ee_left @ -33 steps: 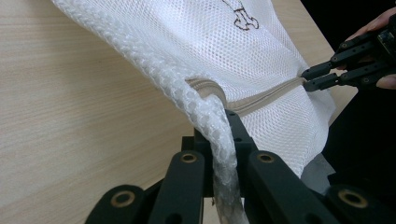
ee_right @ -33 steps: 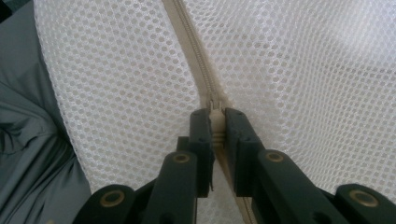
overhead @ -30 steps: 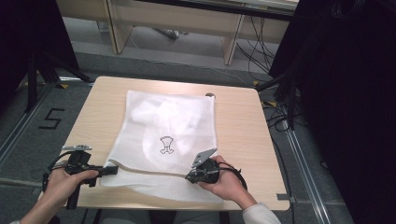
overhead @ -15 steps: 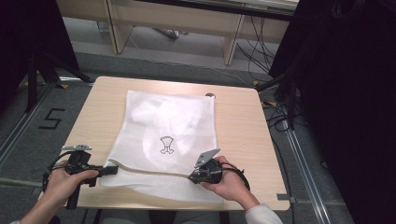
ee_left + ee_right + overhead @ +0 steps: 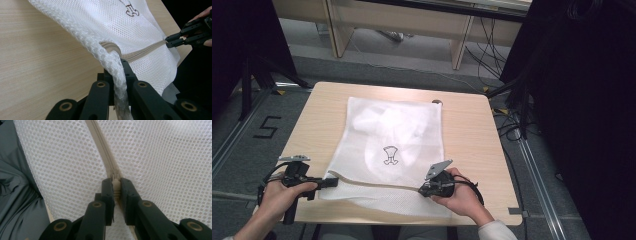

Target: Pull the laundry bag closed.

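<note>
At the bench's (image 5: 472,130) near edge, the white mesh bag (image 5: 397,135) lies flat, its zipper (image 5: 377,182) running along the near side. Contents look like pale fabric, hard to make out through the mesh. Left tool (image 5: 331,182) is clamped on the bag's left zipper-end corner, hand low off the near-left corner. Right tool (image 5: 422,190) pinches the zipper slider (image 5: 115,178), hand resting near the bag's near-right part.

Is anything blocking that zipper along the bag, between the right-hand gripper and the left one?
Nothing visible does. The right gripper is shut on the zipper pull, and the beige zipper runs bare across the white mesh bag to the corner that the left gripper pinches. The mesh lies flat on the table beside it.
</note>
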The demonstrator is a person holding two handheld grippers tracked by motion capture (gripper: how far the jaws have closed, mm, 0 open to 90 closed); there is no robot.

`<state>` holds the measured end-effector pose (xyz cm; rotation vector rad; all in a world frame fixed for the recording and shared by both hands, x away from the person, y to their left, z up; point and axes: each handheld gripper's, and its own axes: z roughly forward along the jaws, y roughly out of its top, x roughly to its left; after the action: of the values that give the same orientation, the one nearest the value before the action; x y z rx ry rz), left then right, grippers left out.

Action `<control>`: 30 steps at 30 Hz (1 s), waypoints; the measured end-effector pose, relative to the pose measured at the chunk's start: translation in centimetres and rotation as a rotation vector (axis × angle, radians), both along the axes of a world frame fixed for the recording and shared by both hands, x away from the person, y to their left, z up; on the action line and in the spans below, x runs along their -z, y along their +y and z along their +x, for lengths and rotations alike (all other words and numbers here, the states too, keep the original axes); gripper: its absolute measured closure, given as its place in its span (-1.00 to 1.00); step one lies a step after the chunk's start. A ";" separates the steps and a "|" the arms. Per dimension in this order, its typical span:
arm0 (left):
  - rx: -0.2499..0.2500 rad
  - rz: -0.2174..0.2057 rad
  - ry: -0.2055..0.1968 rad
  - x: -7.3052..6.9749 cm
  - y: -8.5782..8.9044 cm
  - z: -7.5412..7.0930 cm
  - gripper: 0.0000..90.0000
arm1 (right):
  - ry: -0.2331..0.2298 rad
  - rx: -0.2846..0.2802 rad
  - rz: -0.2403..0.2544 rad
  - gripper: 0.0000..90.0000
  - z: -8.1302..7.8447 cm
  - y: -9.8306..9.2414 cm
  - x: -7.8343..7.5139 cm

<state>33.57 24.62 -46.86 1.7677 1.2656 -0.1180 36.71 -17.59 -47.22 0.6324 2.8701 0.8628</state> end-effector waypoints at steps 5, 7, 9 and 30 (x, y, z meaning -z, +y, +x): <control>0.027 0.026 -0.006 0.0 0.3 0.0 0.92 | 0.012 0.003 -0.011 0.84 0.0 -0.4 -0.2; 0.032 0.025 -0.002 0.0 0.3 0.1 0.92 | 0.012 0.003 -0.004 0.84 0.0 -0.5 -0.1; 0.019 0.016 -0.002 0.0 0.2 0.0 0.92 | 0.014 -0.002 -0.008 0.84 0.1 -0.6 -0.1; 0.005 0.005 0.002 0.0 0.0 0.1 0.92 | 0.018 0.020 -0.006 0.84 0.0 -1.4 -0.3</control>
<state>33.63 24.66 -46.90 1.7751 1.2642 -0.1194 36.70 -18.96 -46.93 0.6704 2.8755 0.8502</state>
